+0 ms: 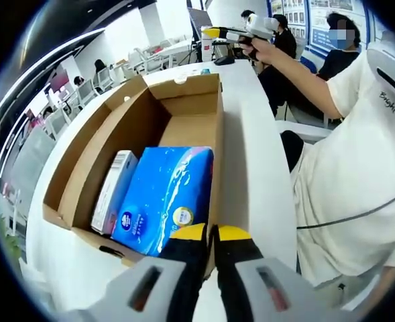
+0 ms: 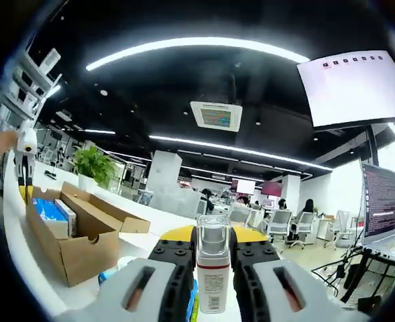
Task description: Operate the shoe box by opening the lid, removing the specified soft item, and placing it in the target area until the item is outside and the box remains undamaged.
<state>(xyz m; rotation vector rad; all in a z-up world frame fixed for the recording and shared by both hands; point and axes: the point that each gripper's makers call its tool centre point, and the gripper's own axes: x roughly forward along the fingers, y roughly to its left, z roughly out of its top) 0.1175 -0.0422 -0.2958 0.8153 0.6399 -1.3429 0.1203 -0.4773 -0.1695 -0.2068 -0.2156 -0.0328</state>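
Note:
An open cardboard shoe box (image 1: pixel 187 87) lies on the white table (image 1: pixel 251 134) with its lid flap folded out to the left. Inside lie a soft blue tissue pack (image 1: pixel 163 198) and a slim white carton (image 1: pixel 113 191). My left gripper (image 1: pixel 212 233) is at the box's near right corner, its yellow-tipped jaws closed with the box's side wall running in between them. My right gripper (image 2: pixel 212 238) is raised and shut on an upright white bottle with a clear cap (image 2: pixel 212 275). In the right gripper view the box (image 2: pixel 70 251) stands at lower left with the left gripper (image 2: pixel 24 184) at its far end.
A person in a white shirt (image 1: pixel 358 181) stands right of the table, an arm stretched out holding the right gripper (image 1: pixel 241 30). A potted plant (image 2: pixel 93 164) and a small blue item (image 2: pixel 110 275) are on the table. Monitors (image 2: pixel 385 201), office chairs and seated people are behind.

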